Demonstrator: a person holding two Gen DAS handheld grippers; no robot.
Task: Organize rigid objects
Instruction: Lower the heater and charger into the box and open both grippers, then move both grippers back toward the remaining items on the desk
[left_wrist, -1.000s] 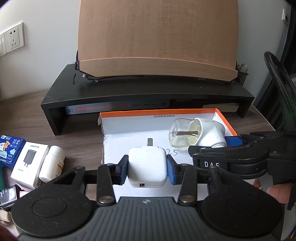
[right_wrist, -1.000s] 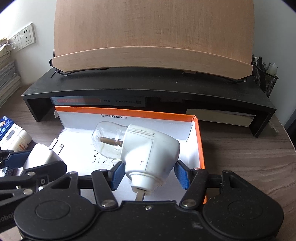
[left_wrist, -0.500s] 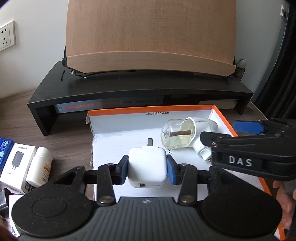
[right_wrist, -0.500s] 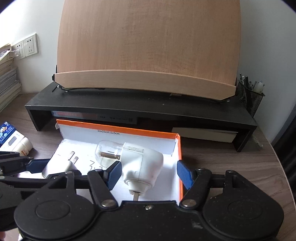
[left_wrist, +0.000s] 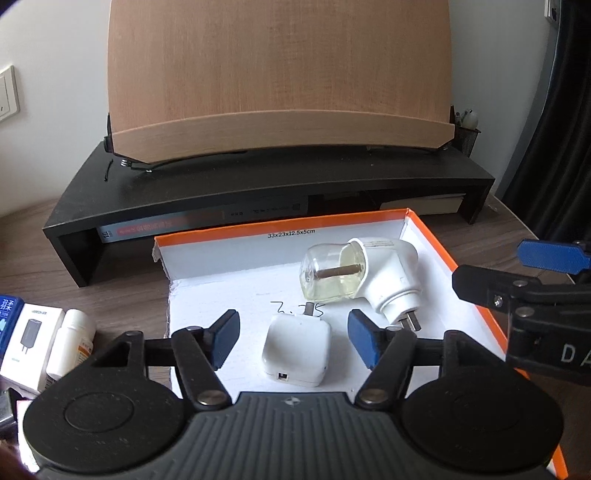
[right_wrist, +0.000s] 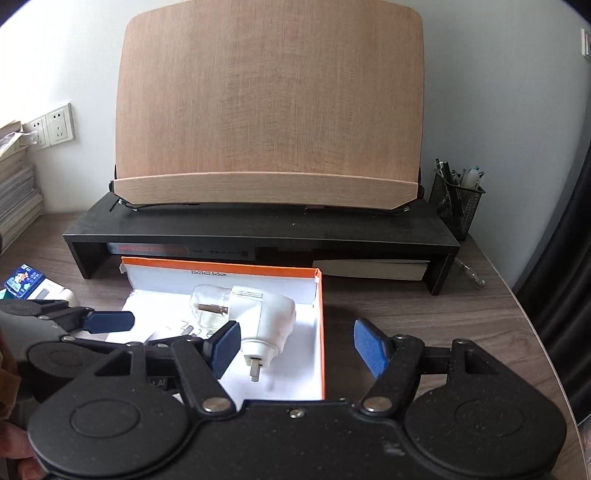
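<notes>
A white square charger (left_wrist: 295, 347) lies flat on the floor of the orange-rimmed white box (left_wrist: 280, 221). My left gripper (left_wrist: 294, 341) straddles it, its jaws opening, and both blue pads stand clear of the charger's sides. Further back right in the box lies a white plug-in vaporizer with a clear liquid bottle (left_wrist: 369, 273). My right gripper (right_wrist: 297, 347) hovers above the box's right wall, its jaws opening. No object is between its pads. The vaporizer (right_wrist: 258, 314) lies just beyond its left pad.
A black desk riser (left_wrist: 258, 192) carrying a wooden book stand (left_wrist: 280, 92) stands behind the box. Left of the box lie a white charger carton (left_wrist: 33, 339), a pill bottle (left_wrist: 74, 339) and a blue packet. A mesh pen holder (right_wrist: 458, 206) stands at the back right.
My left jaws have opened and let go of the charger, which now rests in the box. My right gripper has drawn back and up from the vaporizer, its jaws a little wider.
</notes>
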